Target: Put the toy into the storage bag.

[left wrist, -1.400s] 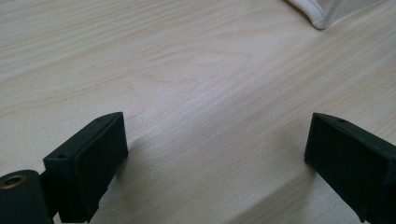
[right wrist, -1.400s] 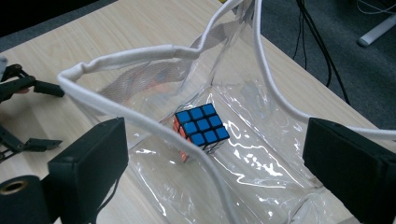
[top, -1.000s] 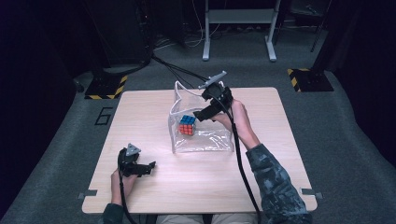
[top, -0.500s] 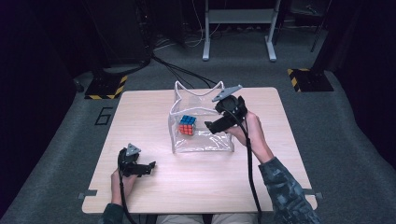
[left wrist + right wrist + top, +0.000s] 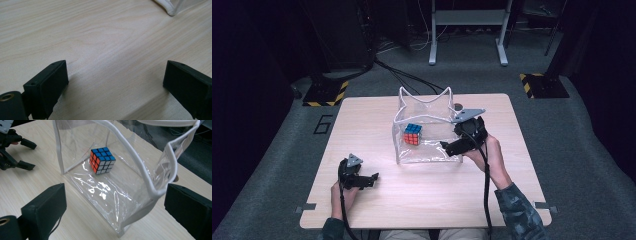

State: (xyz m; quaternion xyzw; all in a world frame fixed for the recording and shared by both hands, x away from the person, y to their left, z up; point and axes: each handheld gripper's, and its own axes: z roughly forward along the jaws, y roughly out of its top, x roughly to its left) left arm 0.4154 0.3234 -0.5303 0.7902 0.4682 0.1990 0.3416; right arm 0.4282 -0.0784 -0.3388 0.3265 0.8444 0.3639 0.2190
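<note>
The clear plastic bag (image 5: 424, 132) stood upright and open at the top on the pale wooden counter (image 5: 427, 195), near the middle and slightly toward the far edge. Its walls were transparent and edged with white piping, and the rim rose to peaks at the corners. The puzzle cube (image 5: 412, 134) lay on the floor of the bag, toward its left side in the high view, with blue squares on top and orange and white squares on the sides facing the person; in the right gripper view the cube (image 5: 102, 160) sat at the far end of the bag's floor, close to a seam in the wall. The right tool (image 5: 451, 146) was held at the near right corner of the bag, on the outside, with its jaws spread wide and nothing between them. In the right gripper view the bag (image 5: 120, 177) stood ahead of the jaws, and the white rim dipped close to the right-hand jaw; whether it touched that jaw could not be determined from this angle. The left tool (image 5: 371, 179) rested low over the counter near the front left corner, well apart from the bag, with its jaws wide open and nothing held. In the left gripper view, bare wood grain lay between the jaws and a white-edged corner of the bag (image 5: 172, 7) appeared at the upper right. The left tool (image 5: 15, 150) also appeared at the upper left of the right gripper view, beyond the bag.
</note>
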